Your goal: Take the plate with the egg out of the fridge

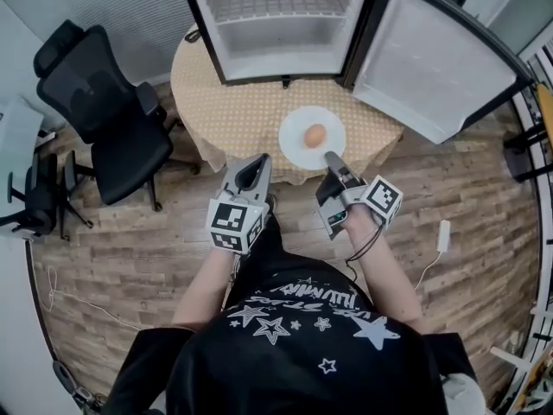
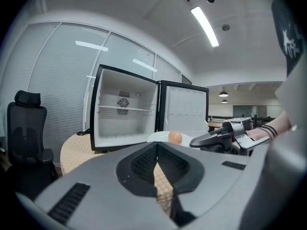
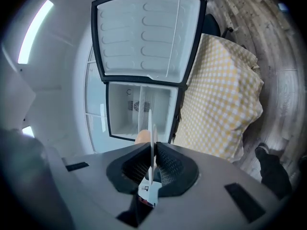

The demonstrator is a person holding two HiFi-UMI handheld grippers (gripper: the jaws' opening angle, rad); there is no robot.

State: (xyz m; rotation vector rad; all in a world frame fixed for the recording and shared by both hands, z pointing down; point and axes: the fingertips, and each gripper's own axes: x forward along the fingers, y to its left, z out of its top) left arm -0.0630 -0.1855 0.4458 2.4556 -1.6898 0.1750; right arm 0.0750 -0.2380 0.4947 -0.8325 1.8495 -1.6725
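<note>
A white plate (image 1: 298, 148) with a brown egg (image 1: 314, 135) on it is over the front part of the round table (image 1: 229, 111), outside the open fridge (image 1: 276, 24). My right gripper (image 1: 331, 156) is shut on the plate's near rim. In the right gripper view the plate (image 3: 151, 138) runs edge-on between the jaws of that gripper (image 3: 152, 150), with the egg (image 3: 141, 137) just left of it. My left gripper (image 1: 259, 164) hovers left of the plate, shut and empty. In the left gripper view the egg (image 2: 175, 137) shows past its closed tips (image 2: 157, 146).
The fridge interior holds only a bare wire shelf, and its door (image 1: 432, 67) swings out to the right. A yellow checked cloth (image 3: 220, 104) covers the table. A black office chair (image 1: 112, 119) stands to the left on the wooden floor.
</note>
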